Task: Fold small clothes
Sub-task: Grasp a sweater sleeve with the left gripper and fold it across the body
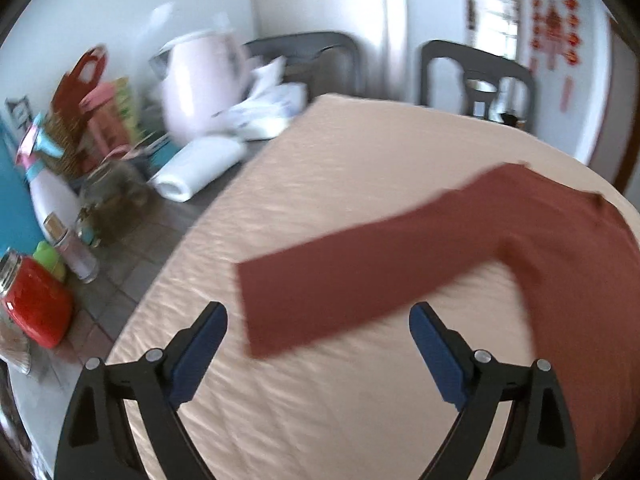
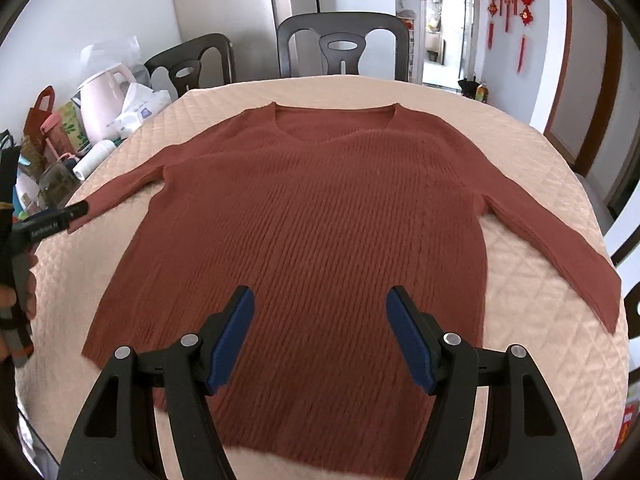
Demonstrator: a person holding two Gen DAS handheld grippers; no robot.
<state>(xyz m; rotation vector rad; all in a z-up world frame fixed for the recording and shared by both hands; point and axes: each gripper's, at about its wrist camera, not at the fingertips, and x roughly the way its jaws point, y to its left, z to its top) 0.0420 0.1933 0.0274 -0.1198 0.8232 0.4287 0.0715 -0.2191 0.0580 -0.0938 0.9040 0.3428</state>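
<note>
A rust-brown ribbed sweater [image 2: 320, 216] lies flat and face up on a peach quilted cloth [image 2: 520, 160], neck away from me, both sleeves spread out. My right gripper [image 2: 320, 320] is open and empty above the sweater's lower body. My left gripper [image 1: 318, 330] is open and empty, hovering just before the cuff of the left sleeve [image 1: 360, 276]. The left gripper also shows at the left edge of the right wrist view [image 2: 76, 210], beside that cuff.
Clutter stands on the table to the left: a pink kettle [image 2: 104, 96], a white paper roll [image 1: 196, 168], a spray bottle [image 1: 52, 196], a red jar [image 1: 36, 308], tissue packs [image 1: 264, 112]. Dark chairs [image 2: 344, 44] stand at the far side.
</note>
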